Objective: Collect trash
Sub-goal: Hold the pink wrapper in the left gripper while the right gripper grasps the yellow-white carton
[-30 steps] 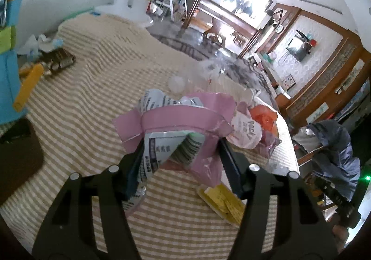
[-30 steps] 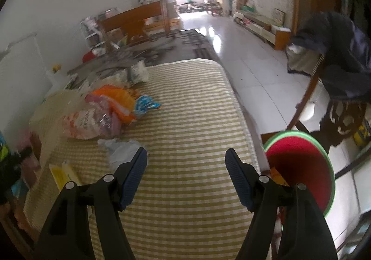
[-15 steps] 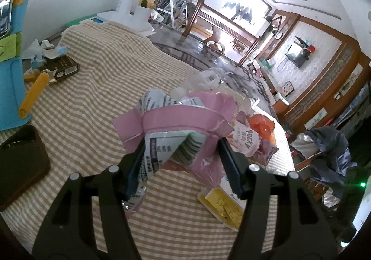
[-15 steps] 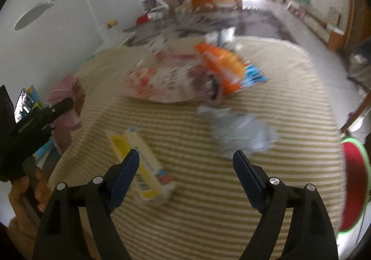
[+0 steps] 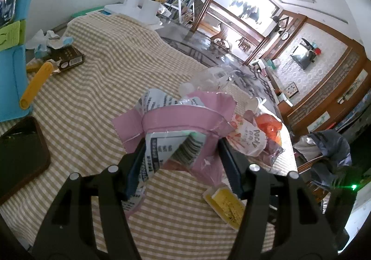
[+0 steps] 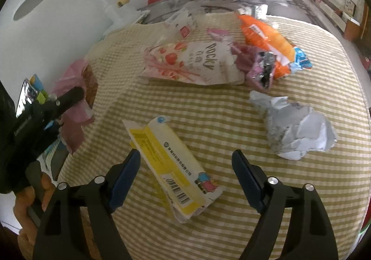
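Observation:
My left gripper is shut on a crumpled pink and white wrapper and holds it above the checked tablecloth. My right gripper is open and empty, its fingers on either side of a flattened yellow and white carton lying on the cloth. The carton also shows in the left wrist view. Further off lie a Pocky bag, an orange bag, a purple wrapper and crumpled grey paper. The left gripper with its pink wrapper shows at the left of the right wrist view.
On the far left of the table are a blue organiser, a yellow tube, a dark box, tissues and a dark tray. A white lamp base stands at the back. A chair with clothes stands beyond the table's right edge.
My right gripper has swung left and down from the table edge until its open fingers flank the yellow carton. My left gripper still holds the pink wrapper and has barely shifted.

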Motion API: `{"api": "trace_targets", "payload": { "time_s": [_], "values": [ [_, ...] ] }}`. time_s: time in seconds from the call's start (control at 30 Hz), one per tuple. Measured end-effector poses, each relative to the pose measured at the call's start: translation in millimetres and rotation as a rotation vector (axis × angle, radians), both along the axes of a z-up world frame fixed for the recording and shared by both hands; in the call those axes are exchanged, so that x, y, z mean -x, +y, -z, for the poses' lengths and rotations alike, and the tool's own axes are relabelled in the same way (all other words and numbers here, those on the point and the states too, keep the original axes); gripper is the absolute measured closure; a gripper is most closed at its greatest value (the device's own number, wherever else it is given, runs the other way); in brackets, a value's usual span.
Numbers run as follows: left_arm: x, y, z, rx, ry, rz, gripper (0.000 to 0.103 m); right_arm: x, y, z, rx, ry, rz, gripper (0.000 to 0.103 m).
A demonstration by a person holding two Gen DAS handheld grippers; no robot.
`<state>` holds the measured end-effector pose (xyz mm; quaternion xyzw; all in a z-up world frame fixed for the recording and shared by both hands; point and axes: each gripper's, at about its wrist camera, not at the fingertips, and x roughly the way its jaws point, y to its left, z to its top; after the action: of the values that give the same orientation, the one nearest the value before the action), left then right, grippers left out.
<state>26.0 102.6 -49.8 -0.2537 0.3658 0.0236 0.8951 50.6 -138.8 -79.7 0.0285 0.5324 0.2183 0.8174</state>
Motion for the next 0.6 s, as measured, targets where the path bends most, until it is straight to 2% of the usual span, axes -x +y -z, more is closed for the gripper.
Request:
{"api": "trace_targets", "payload": {
  "time_s": [0.1,0.2,0.37,0.53,0.6],
  "values": [
    [0,0,0,-0.001,0.006,-0.001,0.044,2,6,6,-0.008,0.020,-0.029,0.043],
    [-1,1,2,0.005,0.013,-0.005,0.044,5,10,6,-0.005,0.022,-0.051,0.047],
    [-2,0,4,0.009,0.023,0.000,0.044,7,15,9,0.029,0.010,-0.067,0.046],
    [-2,0,6,0.014,0.028,-0.002,0.043,9,18,11,0.054,-0.001,-0.076,0.038],
    [-2,1,6,0.015,0.030,-0.003,0.043,9,21,12,0.082,-0.018,-0.080,0.038]
  ]
}}
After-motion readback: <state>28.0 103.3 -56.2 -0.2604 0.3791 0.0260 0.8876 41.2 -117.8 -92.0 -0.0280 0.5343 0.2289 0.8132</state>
